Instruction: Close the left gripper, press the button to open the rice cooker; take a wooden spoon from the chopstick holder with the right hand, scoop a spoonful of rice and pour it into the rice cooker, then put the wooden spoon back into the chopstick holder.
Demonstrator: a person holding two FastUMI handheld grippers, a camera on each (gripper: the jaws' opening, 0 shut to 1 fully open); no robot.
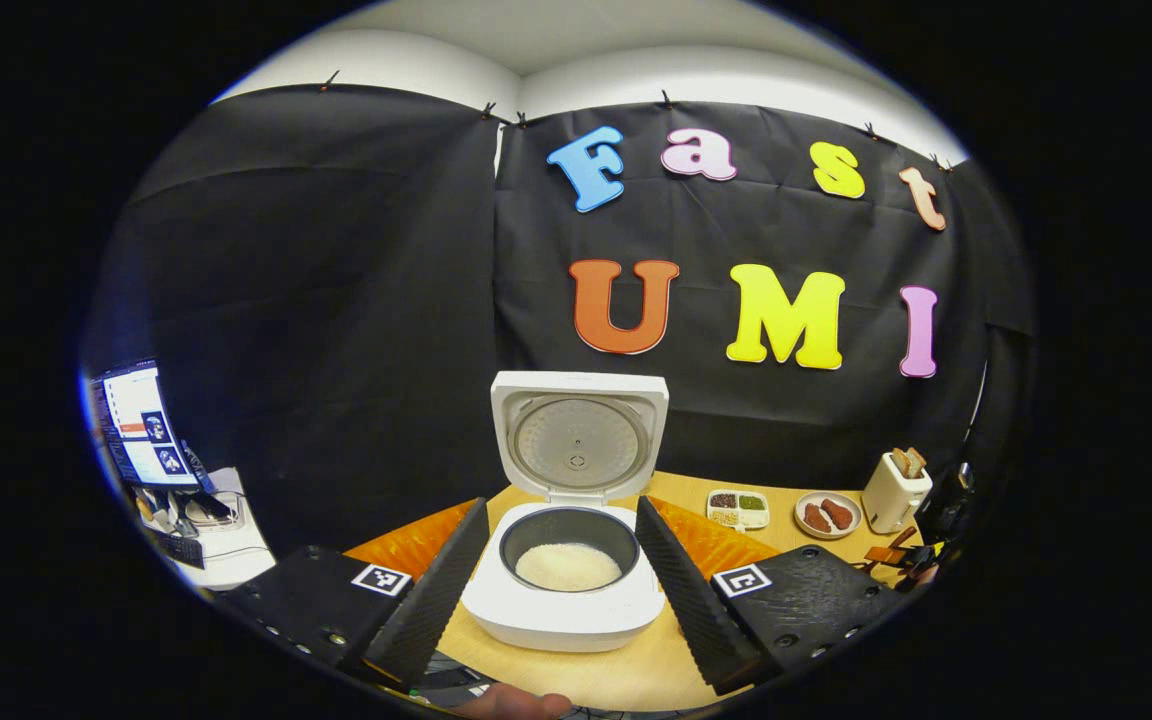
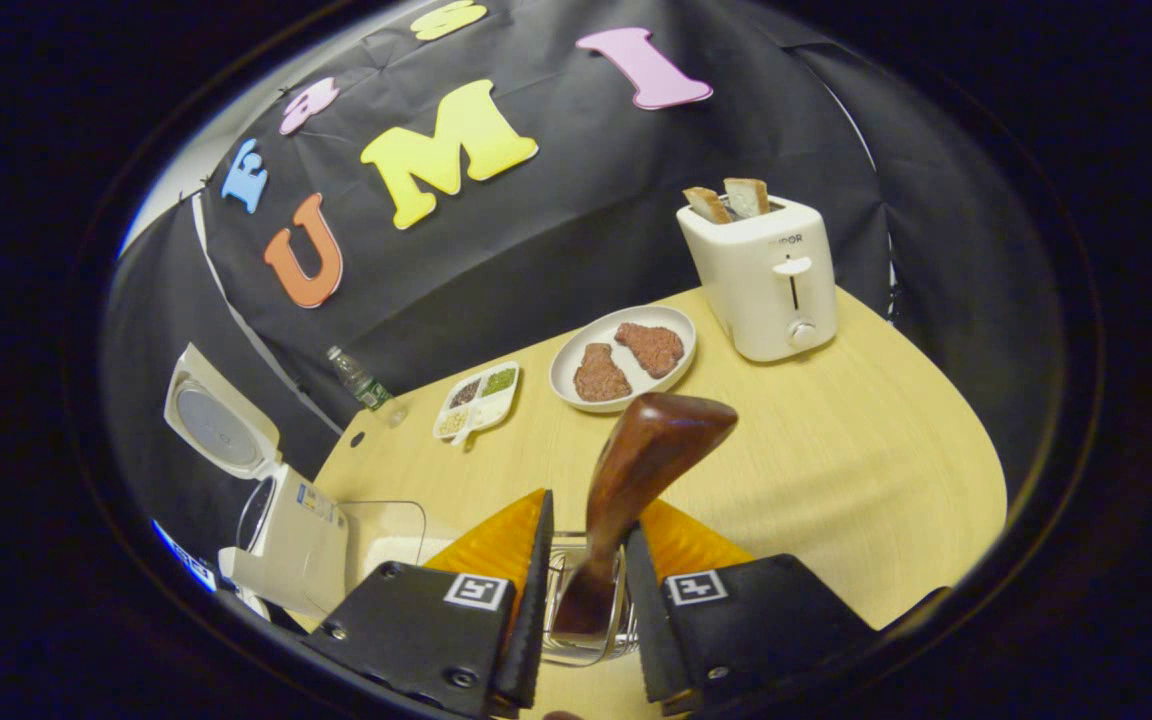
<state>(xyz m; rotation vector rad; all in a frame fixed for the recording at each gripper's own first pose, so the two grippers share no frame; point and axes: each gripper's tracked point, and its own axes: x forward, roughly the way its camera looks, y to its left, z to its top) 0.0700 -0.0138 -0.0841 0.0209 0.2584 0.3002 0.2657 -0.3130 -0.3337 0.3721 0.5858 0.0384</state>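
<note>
The wooden spoon (image 2: pixel 636 480) stands bowl-up in the wire chopstick holder (image 2: pixel 586 600), its handle between the right claw's (image 2: pixel 584 590) narrowly parted fingers, touch uncertain, while the left claw (image 1: pixel 561 590) hangs spread before the open rice cooker (image 1: pixel 571 560) on the worktop (image 2: pixel 836 460).

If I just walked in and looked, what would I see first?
Probably the white rice cooker with its lid standing wide open and white rice in its dark pot, in front of the left gripper. Then the brown wooden spoon between the right gripper's fingers, over a wire chopstick holder.
</note>
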